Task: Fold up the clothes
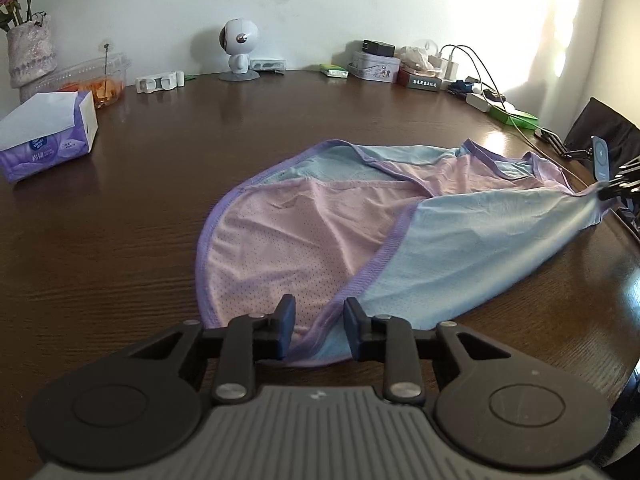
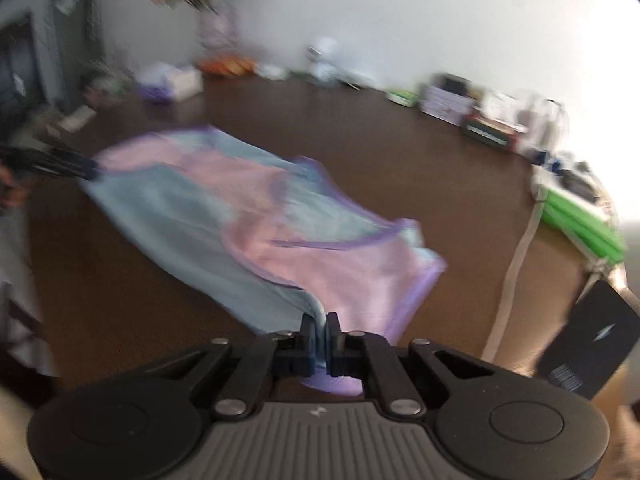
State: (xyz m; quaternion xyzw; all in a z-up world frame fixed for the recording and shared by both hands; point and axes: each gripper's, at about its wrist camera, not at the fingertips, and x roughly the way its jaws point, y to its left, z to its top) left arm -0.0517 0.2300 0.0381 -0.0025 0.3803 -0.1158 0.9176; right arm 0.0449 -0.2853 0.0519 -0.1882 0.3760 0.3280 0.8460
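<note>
A pink and light-blue mesh garment with purple trim (image 1: 320,232) lies spread on the dark wooden table (image 1: 120,240). My left gripper (image 1: 319,320) is open, its fingers on either side of the garment's near hem. My right gripper (image 2: 321,334) is shut on a blue corner of the garment (image 2: 280,232) and lifts that corner slightly off the table; it also shows at the right edge of the left wrist view (image 1: 616,190). The left gripper appears at the far left of the blurred right wrist view (image 2: 68,166).
A purple tissue box (image 1: 48,136) sits at the left. A vase (image 1: 30,52), a plastic container (image 1: 96,80), a white robot figure (image 1: 239,50), tins, chargers and cables (image 1: 460,68) line the back edge. A green item (image 2: 580,216) and a black box (image 2: 588,352) lie right.
</note>
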